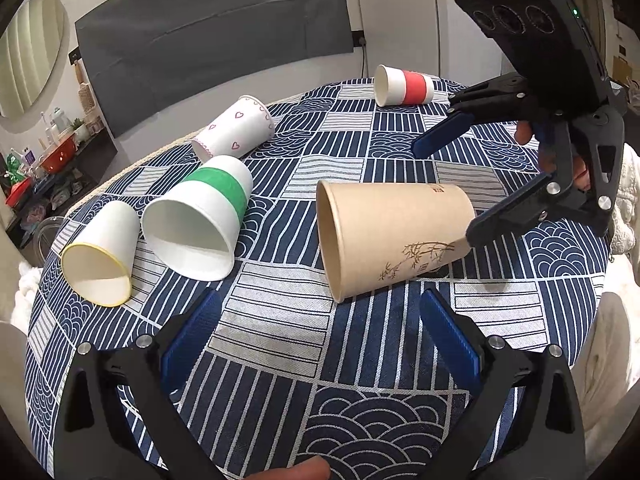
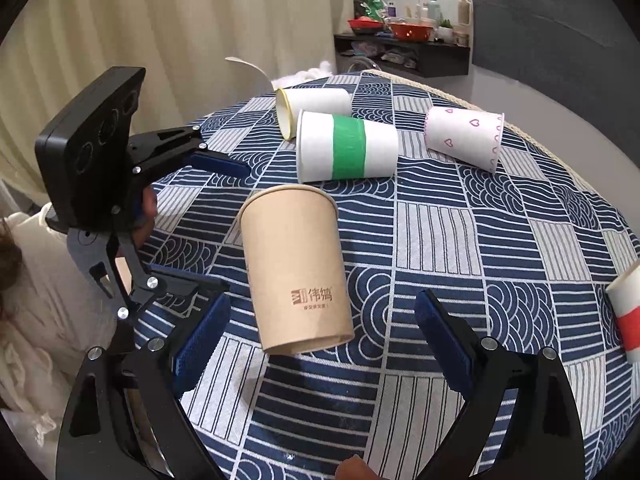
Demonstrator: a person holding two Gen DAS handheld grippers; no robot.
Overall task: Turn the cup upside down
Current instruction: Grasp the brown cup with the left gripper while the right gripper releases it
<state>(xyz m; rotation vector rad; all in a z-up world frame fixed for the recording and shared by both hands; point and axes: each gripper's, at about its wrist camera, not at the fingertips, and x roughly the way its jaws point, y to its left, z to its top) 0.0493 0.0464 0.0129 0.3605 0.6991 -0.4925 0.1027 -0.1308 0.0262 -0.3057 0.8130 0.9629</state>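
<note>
Where the left wrist camera looks across the table, the tan cup (image 1: 394,236) lies on its side on the blue patterned cloth (image 1: 280,344), mouth toward the left of the view and base toward the right. The left gripper (image 1: 316,344) hovers just short of it, its blue pads spread wide with nothing between them. The right gripper (image 1: 444,188) comes in from the right, fingers parted; its lower pad (image 1: 500,222) sits at the cup's base, though contact cannot be told, and the upper pad is well above the cup wall. Left of the tan cup lie a green-band cup (image 1: 200,220) and, just beside it, a yellow-rim cup (image 1: 100,256), both on their sides with mouths toward the camera. Behind them lies a heart cup (image 1: 236,130), and at the far edge a red-band cup (image 1: 404,86).

Seen from the right wrist camera, the tan cup (image 2: 296,268) lies lengthwise, base toward the camera and mouth away, between the right gripper's (image 2: 320,332) wide-open pads, neither of which touches it. The left gripper (image 2: 224,228) stands at the left, also released, its fingers on either side of the cup's mouth end but apart from it. Beyond lie the green-band cup (image 2: 346,152), the yellow-rim cup (image 2: 314,108) touching it, and the heart cup (image 2: 464,138). The red-band cup (image 2: 626,312) shows at the right edge.
</note>
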